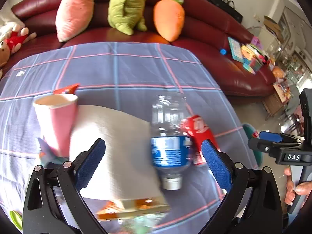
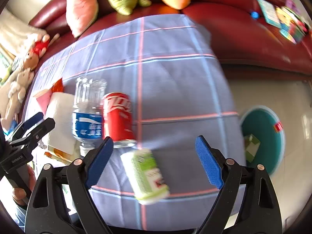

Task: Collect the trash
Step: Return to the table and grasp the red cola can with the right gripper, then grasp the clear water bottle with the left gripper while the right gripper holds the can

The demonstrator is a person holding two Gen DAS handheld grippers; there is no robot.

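Observation:
A clear plastic bottle (image 1: pixel 168 136) with a blue label lies on the checked tablecloth (image 1: pixel 117 68), beside a red can (image 1: pixel 200 134). A pink paper cup (image 1: pixel 56 117) stands on a white paper towel (image 1: pixel 113 148). My left gripper (image 1: pixel 154 161) is open above the towel, the bottle between its fingers. My right gripper (image 2: pixel 154 161) is open over a green and white carton (image 2: pixel 147 175). The bottle (image 2: pixel 87 109), can (image 2: pixel 118 119) and cup (image 2: pixel 43 98) lie beyond it. A teal bin (image 2: pixel 271 134) on the floor at the right holds a green carton.
A dark red sofa (image 1: pixel 214 44) behind the table carries plush toys (image 1: pixel 126 5) and books (image 1: pixel 247 56). An orange wrapper (image 1: pixel 124 208) lies at the towel's near edge, another (image 1: pixel 66 89) behind the cup. The right gripper (image 1: pixel 273 142) shows in the left wrist view, the left gripper (image 2: pixel 29 128) in the right.

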